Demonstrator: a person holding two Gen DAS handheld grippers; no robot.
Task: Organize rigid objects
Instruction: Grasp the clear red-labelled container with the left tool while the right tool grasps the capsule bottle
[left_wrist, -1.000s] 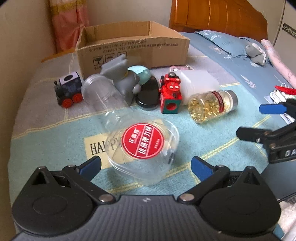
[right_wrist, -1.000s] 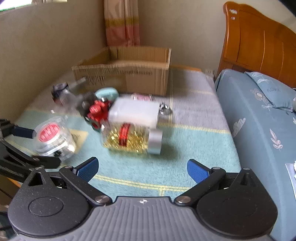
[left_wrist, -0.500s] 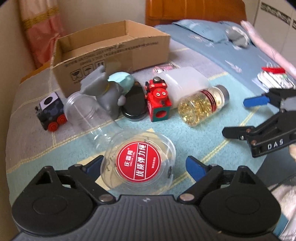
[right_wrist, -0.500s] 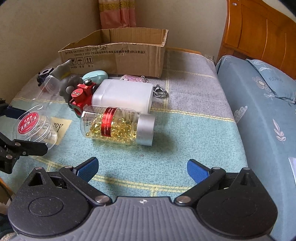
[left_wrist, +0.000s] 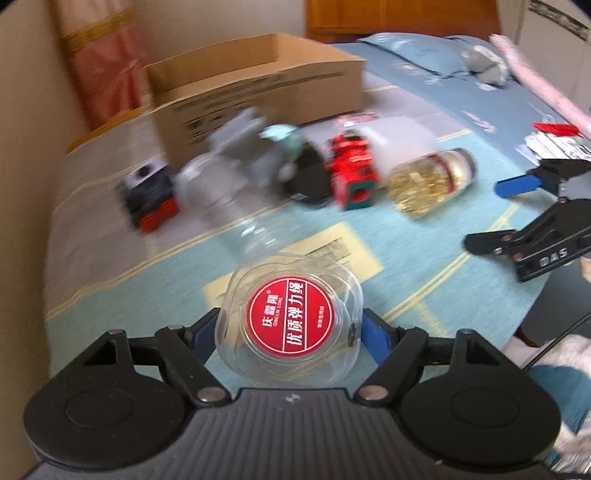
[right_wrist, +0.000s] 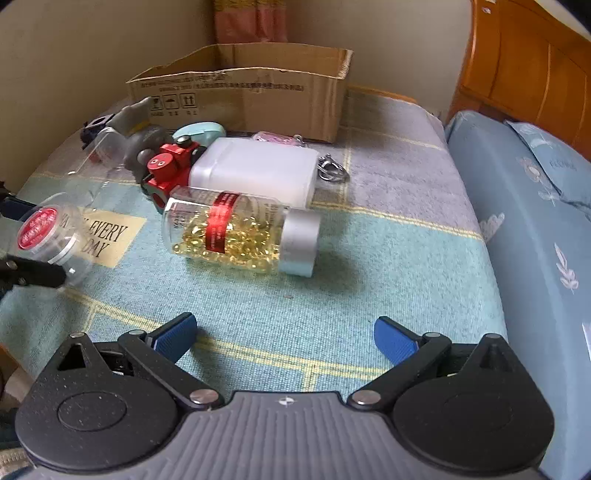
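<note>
My left gripper (left_wrist: 290, 332) is shut on a clear plastic container with a round red label (left_wrist: 290, 321), held just above the teal blanket; it also shows in the right wrist view (right_wrist: 48, 236). My right gripper (right_wrist: 286, 338) is open and empty, above the blanket in front of a jar of gold capsules (right_wrist: 240, 230). Behind the jar lie a white plastic box (right_wrist: 258, 170), a red toy (right_wrist: 171, 168), a grey toy (right_wrist: 142, 142), a clear cup (right_wrist: 99, 155) and a black toy train (left_wrist: 149, 197). An open cardboard box (right_wrist: 258, 86) stands at the back.
A key ring (right_wrist: 330, 170) and a pink trinket (right_wrist: 277, 137) lie beside the white box. A blue bed (right_wrist: 535, 206) with a wooden headboard (right_wrist: 524, 62) is on the right. A wall (right_wrist: 74, 48) and curtain (right_wrist: 251, 20) close the back.
My left gripper has closed on the red-label container and drawn it in and up off the blanket. My right gripper has moved closer to the capsule jar, still open.
</note>
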